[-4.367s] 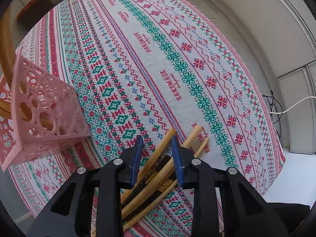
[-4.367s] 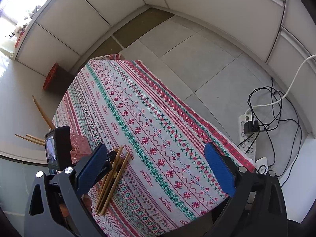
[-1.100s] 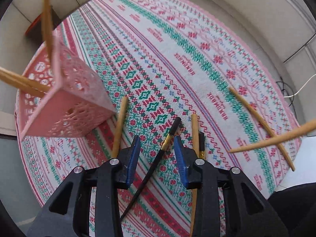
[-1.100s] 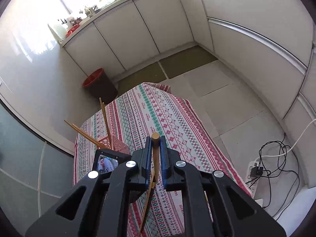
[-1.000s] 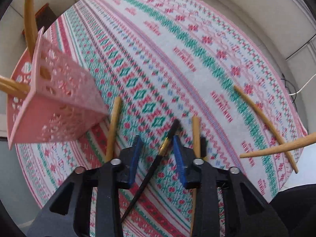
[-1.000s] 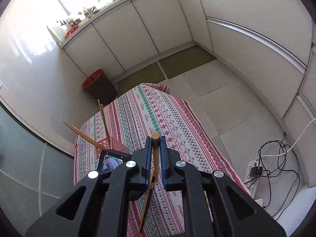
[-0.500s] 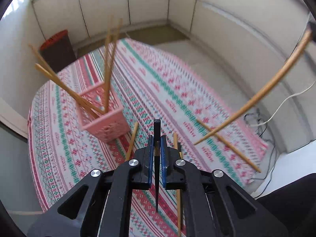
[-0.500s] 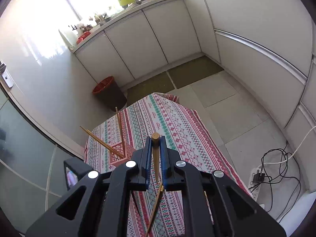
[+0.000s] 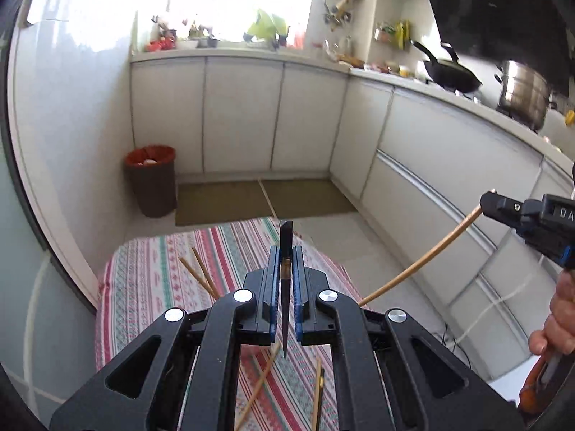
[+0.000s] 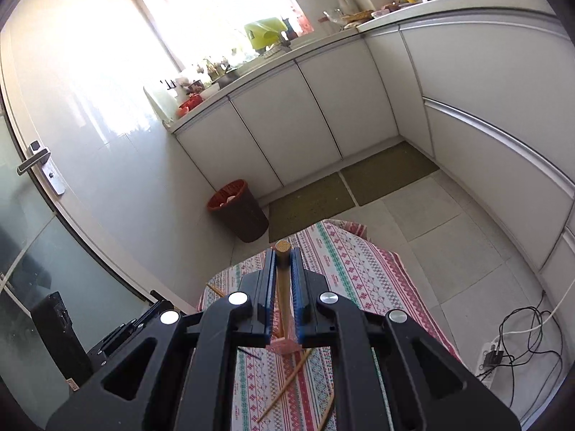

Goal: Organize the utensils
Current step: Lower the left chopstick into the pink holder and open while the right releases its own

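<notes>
We see first the kitchen: white cabinets run along the walls, and a dark waste bin with a red rim stands on the floor beside them. Below us is the table with the patterned cloth, striped in red, green and white.

On the counter at the right a black wok and a steel pot stand near each other.

Our left gripper is high above the table, and its two blue pads are pressed together on a dark chopstick, which stands upright between them with its thin end pointing down. Our right gripper is also clamped, on a bamboo chopstick; its round end shows above the pads. In the left wrist view this same bamboo chopstick slants down from the right gripper toward the table.

Behind the left gripper two bamboo chopsticks rise at an angle; what holds them is hidden. A small piece of pink basket shows below the right gripper. Loose chopsticks lie on the cloth, apart from each other.
</notes>
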`<state>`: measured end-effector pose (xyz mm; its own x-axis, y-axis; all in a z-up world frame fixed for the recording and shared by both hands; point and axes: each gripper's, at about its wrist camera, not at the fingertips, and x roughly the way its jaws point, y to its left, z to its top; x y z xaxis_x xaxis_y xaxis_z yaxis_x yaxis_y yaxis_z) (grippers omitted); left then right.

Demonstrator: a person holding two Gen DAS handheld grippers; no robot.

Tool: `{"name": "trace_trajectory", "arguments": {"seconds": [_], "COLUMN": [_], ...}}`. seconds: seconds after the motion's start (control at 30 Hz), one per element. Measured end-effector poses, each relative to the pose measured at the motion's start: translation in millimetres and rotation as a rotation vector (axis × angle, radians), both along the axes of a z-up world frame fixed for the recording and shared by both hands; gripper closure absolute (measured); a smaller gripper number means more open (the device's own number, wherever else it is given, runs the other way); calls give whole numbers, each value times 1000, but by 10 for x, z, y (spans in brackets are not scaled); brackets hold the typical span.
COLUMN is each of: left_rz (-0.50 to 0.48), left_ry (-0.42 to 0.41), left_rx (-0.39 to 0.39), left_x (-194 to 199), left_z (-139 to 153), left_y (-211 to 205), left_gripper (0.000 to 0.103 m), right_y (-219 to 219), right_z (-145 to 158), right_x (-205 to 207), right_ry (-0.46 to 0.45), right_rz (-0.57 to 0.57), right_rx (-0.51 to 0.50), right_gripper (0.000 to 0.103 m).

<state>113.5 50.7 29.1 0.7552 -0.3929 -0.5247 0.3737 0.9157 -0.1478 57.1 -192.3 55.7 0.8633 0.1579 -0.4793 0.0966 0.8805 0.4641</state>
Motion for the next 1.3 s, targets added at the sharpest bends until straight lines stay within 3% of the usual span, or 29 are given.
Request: {"name": "trace_trajectory", "arguments": {"seconds": [0.2, 0.43, 0.6, 0.7, 0.8, 0.9, 1.07, 1.3], "left_rz": [66, 138, 153, 176, 191, 210, 222, 215], "left_ry": [3, 40, 135, 144, 106, 80, 88, 105], "left_rx": [-9, 45, 13, -29, -50, -66, -64, -22], "left_x": [190, 586, 752, 717, 627, 546, 539, 535], "left_z": [-5, -459, -724, -660, -517, -406, -391, -437], "left_y": [71, 79, 190, 323, 406, 469, 544, 533], "left_gripper": [97, 97, 96, 82, 80, 70, 69, 66], "right_y": [237, 512, 644, 705, 790, 863, 1010, 1136], "right_z": [82, -206, -400, -475, -529, -598, -814, -999], "right_x": [379, 837, 1046, 1138, 1205, 1260, 1421, 1514], "right_ry": [-26, 35, 81, 104, 118, 126, 160, 198], "right_rz": [39, 75, 88, 101, 108, 110, 120, 127], "right_rx": [-11, -43, -74, -82, -96, -118, -145, -208], "right_gripper": [94, 94, 94, 94, 94, 94, 94, 83]}}
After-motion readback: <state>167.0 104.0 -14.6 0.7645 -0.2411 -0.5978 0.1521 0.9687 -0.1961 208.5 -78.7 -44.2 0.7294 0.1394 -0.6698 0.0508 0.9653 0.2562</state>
